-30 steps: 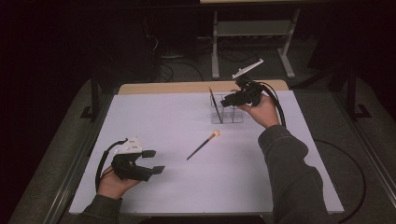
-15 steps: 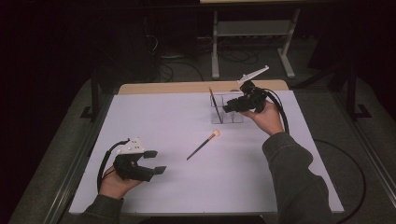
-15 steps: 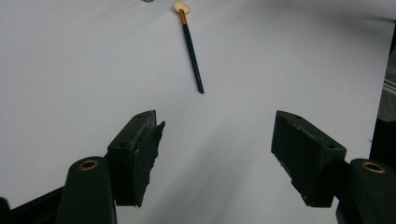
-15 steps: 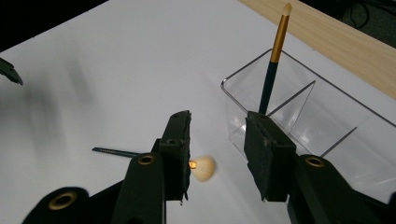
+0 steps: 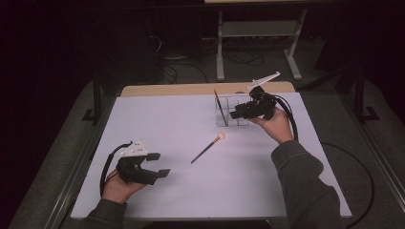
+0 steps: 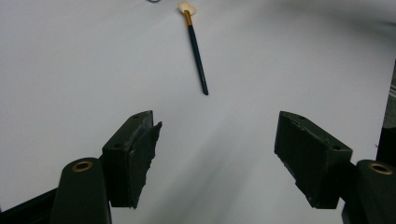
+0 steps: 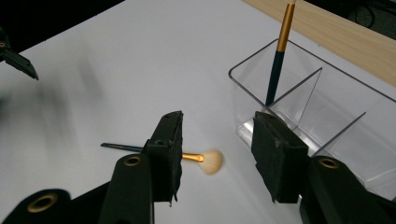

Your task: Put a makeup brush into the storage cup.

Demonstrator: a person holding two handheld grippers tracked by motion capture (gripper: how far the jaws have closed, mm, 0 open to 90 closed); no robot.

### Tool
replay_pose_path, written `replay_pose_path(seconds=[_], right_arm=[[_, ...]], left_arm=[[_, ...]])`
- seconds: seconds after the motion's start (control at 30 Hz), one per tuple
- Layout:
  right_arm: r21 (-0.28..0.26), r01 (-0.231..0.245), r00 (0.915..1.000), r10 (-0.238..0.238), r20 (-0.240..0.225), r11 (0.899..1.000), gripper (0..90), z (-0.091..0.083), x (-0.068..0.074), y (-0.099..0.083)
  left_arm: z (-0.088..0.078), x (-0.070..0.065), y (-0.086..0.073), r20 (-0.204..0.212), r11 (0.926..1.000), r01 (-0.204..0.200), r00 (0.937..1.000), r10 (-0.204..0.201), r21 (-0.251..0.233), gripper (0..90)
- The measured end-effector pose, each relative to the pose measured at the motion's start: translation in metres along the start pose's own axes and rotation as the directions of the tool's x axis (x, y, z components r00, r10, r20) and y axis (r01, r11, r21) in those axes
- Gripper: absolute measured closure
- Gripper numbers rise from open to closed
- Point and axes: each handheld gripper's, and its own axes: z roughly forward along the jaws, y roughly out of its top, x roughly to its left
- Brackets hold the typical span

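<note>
Landmark: the clear holder [image 5: 232,110], a see-through box split into compartments, standing on the white surface [image 5: 162,119] near its far edge, just ahead of the bare wooden strip [image 5: 191,89]
Brush in holder: one dark-handled brush [image 7: 278,51] with a gold band stands tilted in an end compartment of the clear holder [image 7: 322,107], its lower tip down at the floor by a divider wall; in the high view it shows as a thin dark stick [image 5: 217,101] at the holder's left end
Loose brush: a second brush [image 5: 207,148] lies flat on the surface, in front of the holder and well apart from it, its pale bristle head [image 5: 221,136] turned toward the holder and its dark handle pointing away from it; in the left gripper view the loose brush [image 6: 196,49] lies ahead of the fingers, untouched
Right gripper: the right gripper [image 5: 237,114] is held at the holder's right side, over it, fingers pointing across it; its fingers have just been opening, and they stand apart with nothing between them; the loose brush's head [image 7: 211,161] shows through the gap, down on the surface
Left gripper: the left gripper [image 5: 159,164] rests far from the holder, at the near left corner of the surface; its fingers [image 6: 133,158] are spread wide with bare surface between them
Touching: neither brush is gripped
</note>
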Motion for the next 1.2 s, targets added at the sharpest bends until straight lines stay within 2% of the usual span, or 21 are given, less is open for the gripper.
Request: replay_pose_path(seconds=[0.43, 1.0, 1.2], right_arm=[[-0.015, -0.021, 0.9997, 0.021, -0.009, 1.000, 45.8, -0.005, 0.001, -0.017], [-0.016, -0.010, 0.9996, 0.010, -0.027, 1.000, 40.2, -0.006, 0.009, -0.037], [-0.019, -0.020, 0.9997, 0.019, -0.013, 1.000, 36.7, -0.008, 0.008, -0.045]], left_arm=[[0.001, -0.001, 0.000, -0.002, 0.9999, 0.011, 0.9999, -0.011, -0.005, 27.1], [0.005, 0.000, 0.001, 0.008, 1.0000, 0.008, 0.9999, -0.008, 0.000, 27.2], [0.004, 0.003, -0.001, 0.002, 0.9999, 0.015, 0.9999, -0.015, 0.004, 26.9]])
